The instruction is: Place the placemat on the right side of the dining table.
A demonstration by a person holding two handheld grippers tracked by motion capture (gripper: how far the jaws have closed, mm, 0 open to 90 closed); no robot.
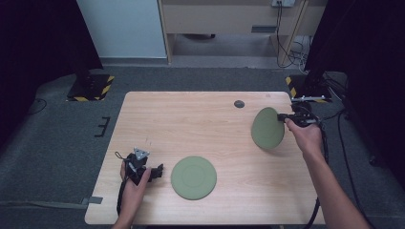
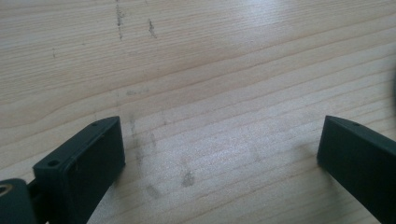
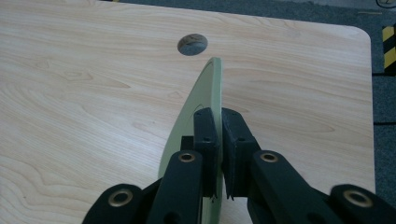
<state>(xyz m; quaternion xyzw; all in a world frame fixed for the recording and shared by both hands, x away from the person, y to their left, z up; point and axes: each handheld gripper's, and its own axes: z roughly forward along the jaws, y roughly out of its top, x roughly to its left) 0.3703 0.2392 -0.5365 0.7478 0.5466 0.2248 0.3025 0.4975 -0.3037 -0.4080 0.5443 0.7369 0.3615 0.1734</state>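
Observation:
Two round olive-green plates are in play. One plate point(image 1: 193, 177) lies flat near the table's front edge. The other plate point(image 1: 267, 128) point(image 3: 198, 107) hangs tilted on edge above the table's right side, and my right gripper point(image 1: 286, 118) point(image 3: 219, 121) is shut on its rim, jaws clamped on either face. My left gripper point(image 1: 156, 171) point(image 2: 219, 144) rests low at the front left, a little left of the flat plate, jaws wide open over bare wood with nothing between them.
The light wooden table point(image 1: 191, 124) has a round cable hole point(image 1: 239, 104) point(image 3: 192, 44) at the back, beyond the held plate. Grey carpet surrounds the table. Black stands with yellow-striped bases point(image 1: 90, 88) sit at the far corners.

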